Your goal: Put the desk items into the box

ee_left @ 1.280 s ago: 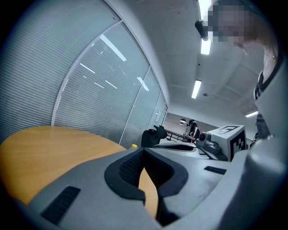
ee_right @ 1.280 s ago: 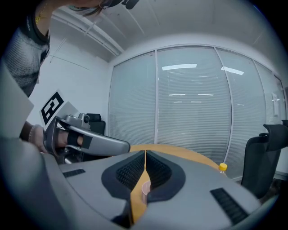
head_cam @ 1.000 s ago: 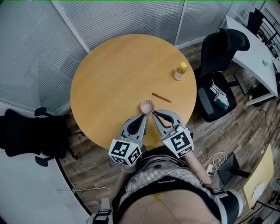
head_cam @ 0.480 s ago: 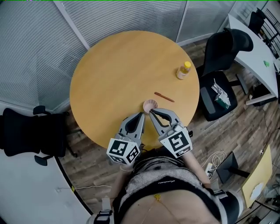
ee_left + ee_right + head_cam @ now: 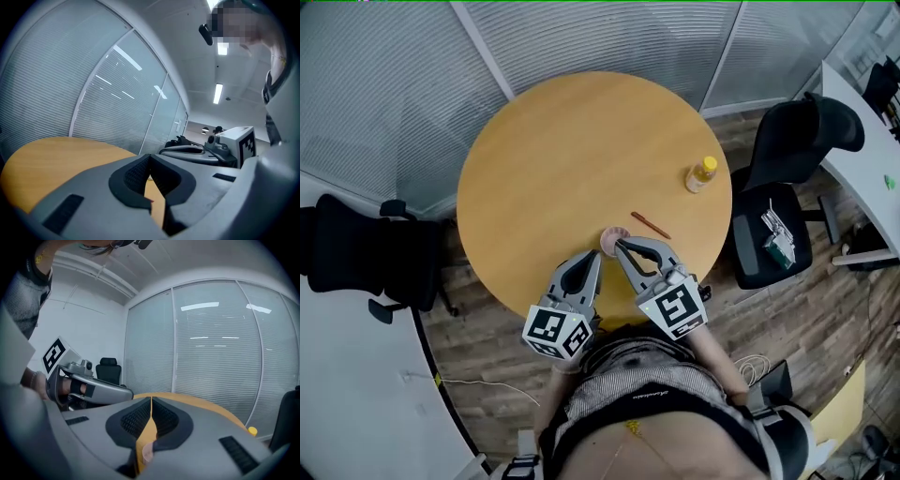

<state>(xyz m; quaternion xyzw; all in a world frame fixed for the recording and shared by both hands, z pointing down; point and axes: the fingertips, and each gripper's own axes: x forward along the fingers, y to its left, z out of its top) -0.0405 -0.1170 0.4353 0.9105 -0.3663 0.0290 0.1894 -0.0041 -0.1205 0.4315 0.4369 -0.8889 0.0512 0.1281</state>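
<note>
A small pink cup stands near the front edge of the round wooden table. A thin red-brown pen lies just right of it, and a yellow-capped bottle stands further right by the rim. My left gripper is shut and empty, its tips just short of the cup. My right gripper is also shut on nothing, and its tip overlaps the cup's near right rim. In the right gripper view the cup shows low through the slit below the shut jaws. The left gripper view shows its jaws meeting over bare table.
A black office chair stands right of the table and another to the left. A white desk sits at the far right. Glass partitions with blinds run behind the table. The floor around is wood plank.
The head view has shifted a little. My right gripper has edged toward the pink cup, so its tip now overlaps the cup's rim. Both grippers stay shut.
</note>
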